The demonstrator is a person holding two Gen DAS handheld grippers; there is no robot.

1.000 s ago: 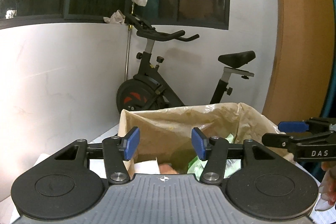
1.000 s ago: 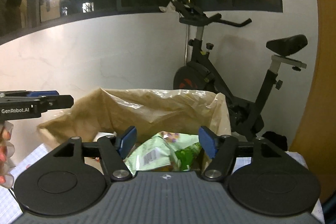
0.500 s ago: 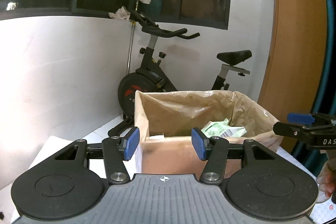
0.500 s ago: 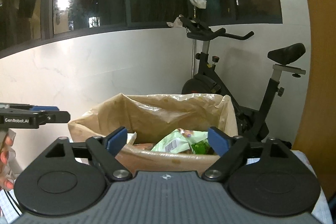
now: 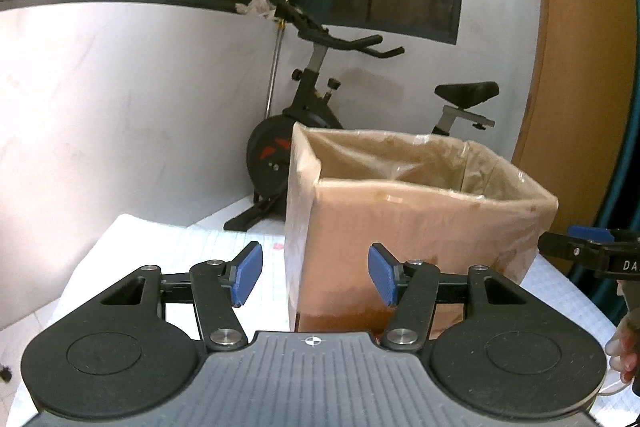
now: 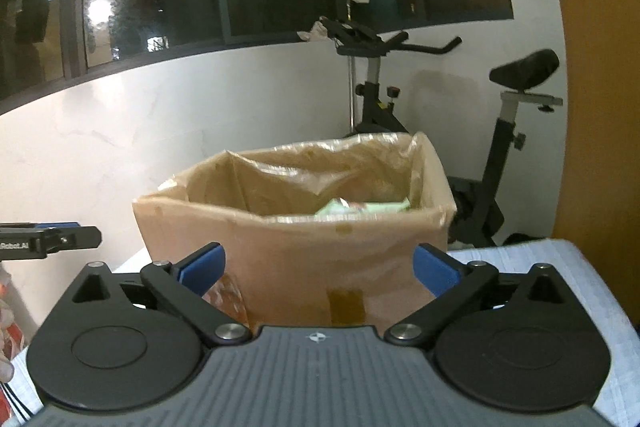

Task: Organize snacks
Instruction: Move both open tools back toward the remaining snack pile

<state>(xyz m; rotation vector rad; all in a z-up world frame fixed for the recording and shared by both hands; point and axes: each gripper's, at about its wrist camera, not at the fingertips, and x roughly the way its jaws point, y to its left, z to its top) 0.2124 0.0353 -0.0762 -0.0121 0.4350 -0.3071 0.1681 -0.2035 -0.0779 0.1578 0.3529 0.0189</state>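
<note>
The left gripper (image 5: 314,279), empty, is half open; ahead of it stands one lined box (image 5: 416,223). The right gripper (image 6: 318,267), also empty, is opening wide, and one green snack packet (image 6: 362,207) lies inside the box beyond it. A drop looks finished; next, fetching another snack.

Both grippers share one build: left gripper (image 5: 316,275) and right gripper (image 6: 318,267) have black linkage arms with silver pivot screws, blue ribbed pads (image 5: 249,273), round black discs either side, and a grey ribbed base bearing a small white crosshair mark; white lettering runs along each side
</note>
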